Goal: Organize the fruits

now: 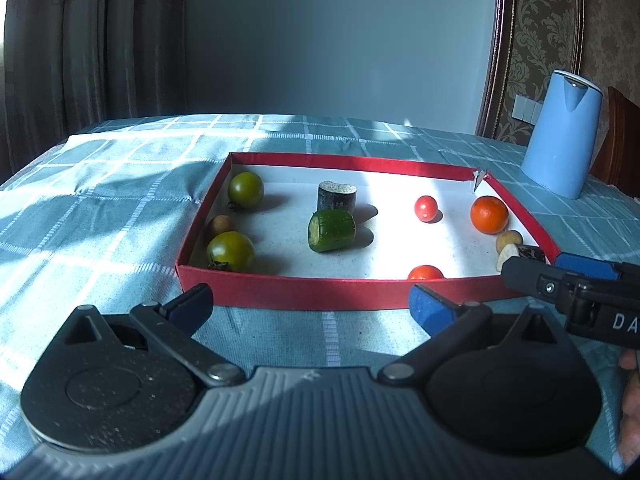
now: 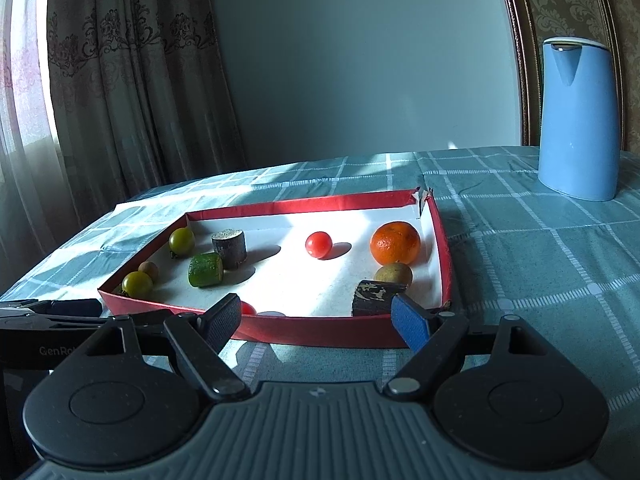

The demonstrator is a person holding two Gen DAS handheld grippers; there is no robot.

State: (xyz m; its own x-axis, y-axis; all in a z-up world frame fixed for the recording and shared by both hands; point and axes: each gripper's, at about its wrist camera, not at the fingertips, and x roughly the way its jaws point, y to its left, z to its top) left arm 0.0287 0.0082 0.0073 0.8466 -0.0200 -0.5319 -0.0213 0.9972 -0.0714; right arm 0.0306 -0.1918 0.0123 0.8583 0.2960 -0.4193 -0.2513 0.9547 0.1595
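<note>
Your shallow red cardboard tray (image 1: 280, 292) sits on the teal checked surface (image 1: 100, 200), holding loose fruit: an orange mandarin (image 2: 395, 242) at its right wall, small red tomatoes (image 2: 319, 244) mid-tray. Both your left claw (image 1: 312, 300) and right claw (image 2: 320, 320) hang released, empty, before the near wall; pushing in low could shove the light tray and send round fruit rolling.
</note>
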